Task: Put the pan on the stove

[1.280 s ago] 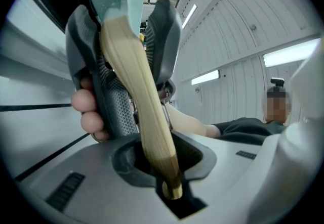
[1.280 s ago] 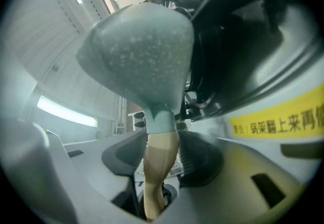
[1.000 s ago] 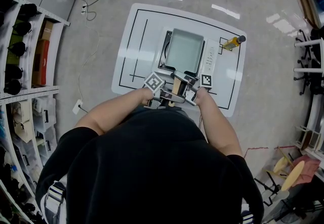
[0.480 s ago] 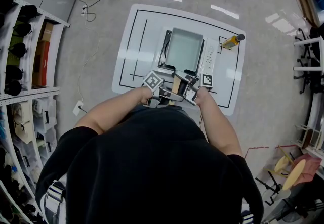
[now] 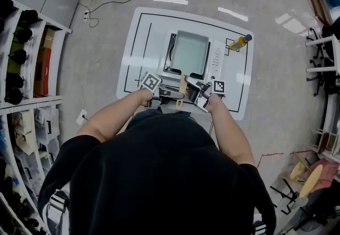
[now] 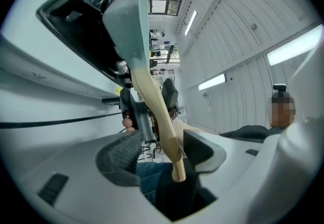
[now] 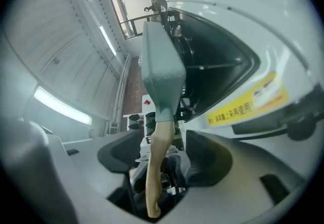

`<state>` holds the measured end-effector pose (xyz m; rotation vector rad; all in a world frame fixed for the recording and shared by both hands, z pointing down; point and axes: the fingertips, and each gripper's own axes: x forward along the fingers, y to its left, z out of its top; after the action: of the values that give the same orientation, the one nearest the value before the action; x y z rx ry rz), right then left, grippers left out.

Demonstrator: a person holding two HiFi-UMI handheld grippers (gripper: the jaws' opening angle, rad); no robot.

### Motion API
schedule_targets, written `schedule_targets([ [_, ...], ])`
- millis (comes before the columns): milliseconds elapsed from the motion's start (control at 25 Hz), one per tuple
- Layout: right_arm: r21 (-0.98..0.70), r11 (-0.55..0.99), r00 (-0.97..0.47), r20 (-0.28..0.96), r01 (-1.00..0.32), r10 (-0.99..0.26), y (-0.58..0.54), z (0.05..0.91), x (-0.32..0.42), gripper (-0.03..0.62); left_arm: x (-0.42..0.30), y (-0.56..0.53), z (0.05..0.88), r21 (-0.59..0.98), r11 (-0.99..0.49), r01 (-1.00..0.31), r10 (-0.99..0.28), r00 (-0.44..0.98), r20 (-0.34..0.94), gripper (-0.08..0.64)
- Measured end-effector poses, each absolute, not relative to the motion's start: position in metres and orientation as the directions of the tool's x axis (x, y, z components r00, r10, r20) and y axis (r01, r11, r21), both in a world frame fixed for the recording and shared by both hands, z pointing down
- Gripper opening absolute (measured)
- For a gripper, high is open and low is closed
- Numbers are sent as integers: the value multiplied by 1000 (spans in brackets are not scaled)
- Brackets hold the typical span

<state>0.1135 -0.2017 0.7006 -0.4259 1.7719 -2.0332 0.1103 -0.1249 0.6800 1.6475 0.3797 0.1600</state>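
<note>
Bright, even light falls from long white ceiling strip lights (image 6: 296, 46), leaving only faint shadows. Pale glare streaks lie on the glossy grey floor (image 5: 106, 32) beyond the white rectangular table's (image 5: 139, 37) far edge. The grey square pan (image 5: 190, 53) gleams dully. Both gripper views bend strongly, with black corners.

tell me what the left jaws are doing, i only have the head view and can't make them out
Observer: In the left gripper view the left gripper is open. Its jaws have just been opening, and the wooden handle of the pan stands between them, not gripped.
Operator: and the right one
Observer: The right gripper is open too, its jaws just opened wide. The same handle runs through the gap, ungripped.
Operator: anything on the stove i'm missing
Observer: A yellow label on the side of the stove shows in the right gripper view.
</note>
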Motion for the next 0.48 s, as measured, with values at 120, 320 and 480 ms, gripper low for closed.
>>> schedule_targets([
  [120,-992,-103,-864,-11,73,-503,-196,706,121,275,106,-131,673,986,-56,157,297,946,-133,258],
  [320,-998,-67,-862,37,-3,-506,-186,702,132,275,92,-145,679,976,-199,92,249,968,-40,258],
  [480,-979,23,-866,167,-201,-471,-176,698,139,268,81,-154,683,940,-342,5,216,973,74,259],
])
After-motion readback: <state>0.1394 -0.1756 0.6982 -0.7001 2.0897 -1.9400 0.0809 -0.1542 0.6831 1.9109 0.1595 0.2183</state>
